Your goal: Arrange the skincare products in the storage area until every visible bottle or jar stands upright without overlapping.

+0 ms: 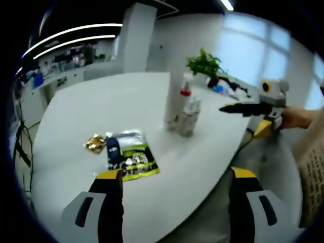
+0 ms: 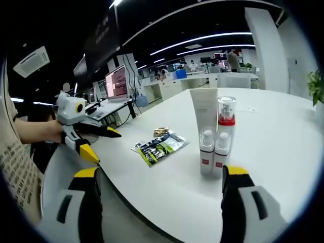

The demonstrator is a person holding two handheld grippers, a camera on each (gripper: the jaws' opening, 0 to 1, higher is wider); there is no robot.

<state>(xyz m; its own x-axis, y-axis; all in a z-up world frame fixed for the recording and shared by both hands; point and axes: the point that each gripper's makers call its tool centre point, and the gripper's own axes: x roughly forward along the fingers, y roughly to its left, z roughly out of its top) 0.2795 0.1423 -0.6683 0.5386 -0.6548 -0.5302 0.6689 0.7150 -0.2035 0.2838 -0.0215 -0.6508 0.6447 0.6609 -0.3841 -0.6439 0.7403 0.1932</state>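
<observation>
surface: large white table with a rounded edge (image 1: 76,116), also seen in the right gripper view (image 2: 283,152); open-plan office behind it, with desks, monitors and ceiling light strips.
gold item: small crinkled gold-coloured wrapper (image 1: 94,143) lying flat on the table, just beside the top left corner of the sachet; in the right gripper view it sits just behind the sachet (image 2: 161,131).
sachet: flat green, black and clear plastic sachet with printed text (image 1: 129,156), lying flat on the table near the front edge; same sachet in the right gripper view (image 2: 159,146).
left gripper: black jaws with yellow tips (image 1: 177,177) spread wide, nothing between them, held over the near table edge, with the sachet just beyond the left jaw; in the right gripper view it is held by a hand at the left, off the table edge (image 2: 96,139), jaws apart.
tube: tall white squeeze tube standing on its cap (image 1: 174,104), upright, at the back of the bottle group; (image 2: 204,114).
pump bottle: clear pump bottle with a red collar (image 1: 186,96), upright, touching or just beside the tube; (image 2: 226,119).
small bottles: two small white bottles with clear caps and red labels (image 1: 189,119), upright, side by side in front of the tube; (image 2: 213,152).
plant: green potted plant (image 1: 205,65) at the far table edge.
right gripper: jaws spread wide (image 2: 162,190), empty, low over the near edge; in the left gripper view held in a hand at the right (image 1: 230,108), whether those jaws are apart i cannot tell there.
</observation>
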